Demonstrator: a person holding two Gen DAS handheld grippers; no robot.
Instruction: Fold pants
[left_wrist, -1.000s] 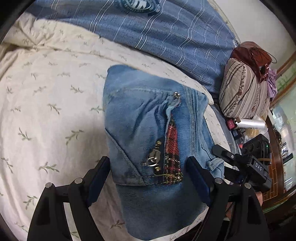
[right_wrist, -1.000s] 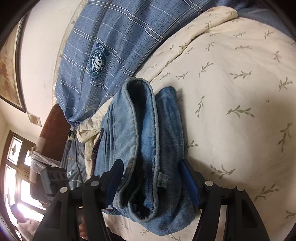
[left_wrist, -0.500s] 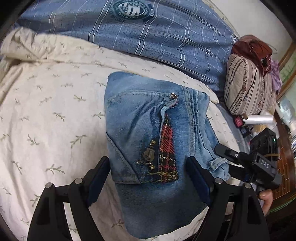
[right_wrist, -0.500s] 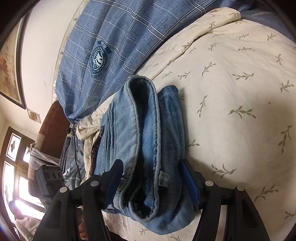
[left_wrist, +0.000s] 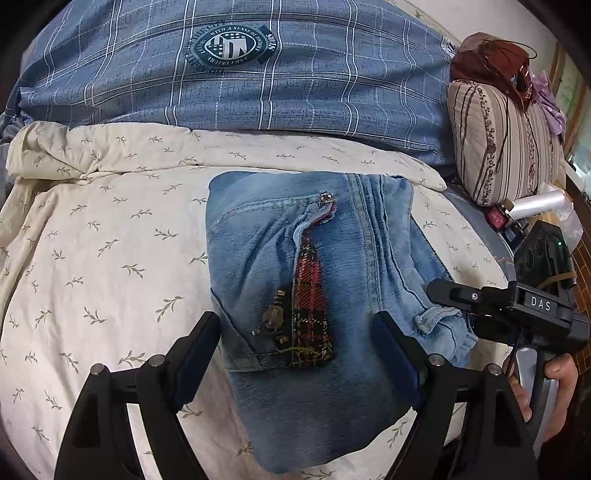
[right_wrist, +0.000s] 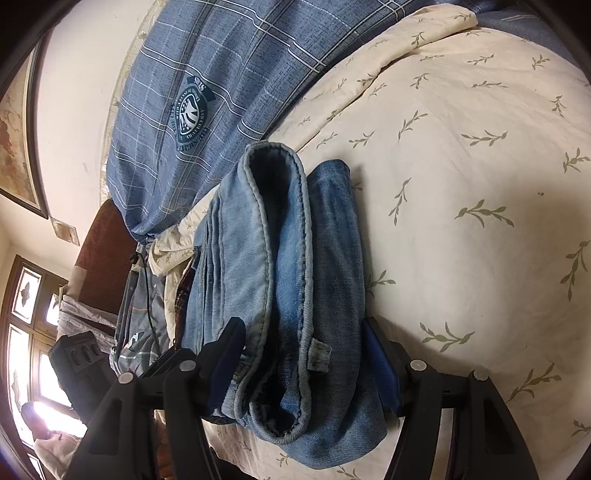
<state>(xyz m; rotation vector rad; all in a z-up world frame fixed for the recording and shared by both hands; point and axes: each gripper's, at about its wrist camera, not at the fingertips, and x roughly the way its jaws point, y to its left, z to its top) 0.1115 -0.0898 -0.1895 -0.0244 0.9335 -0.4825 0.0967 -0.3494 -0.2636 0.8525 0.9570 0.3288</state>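
Folded jeans (left_wrist: 314, 295): compact blue denim bundle lying on the cream leaf-print bedspread (left_wrist: 110, 258), plaid lining and zipper pull facing up. Blue plaid pillow (left_wrist: 295, 74) at 12 o'clock; striped cushion (left_wrist: 506, 147) at 2 o'clock. Left gripper (left_wrist: 295, 354): fingers spread wide, above the bundle's near end. Right gripper (right_wrist: 306, 362): fingers likewise apart, flanking the stacked layers' edge (right_wrist: 288, 295), gripping nothing.

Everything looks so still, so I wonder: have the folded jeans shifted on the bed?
No. The jeans keep their place beside the same leaf sprig on the quilt.
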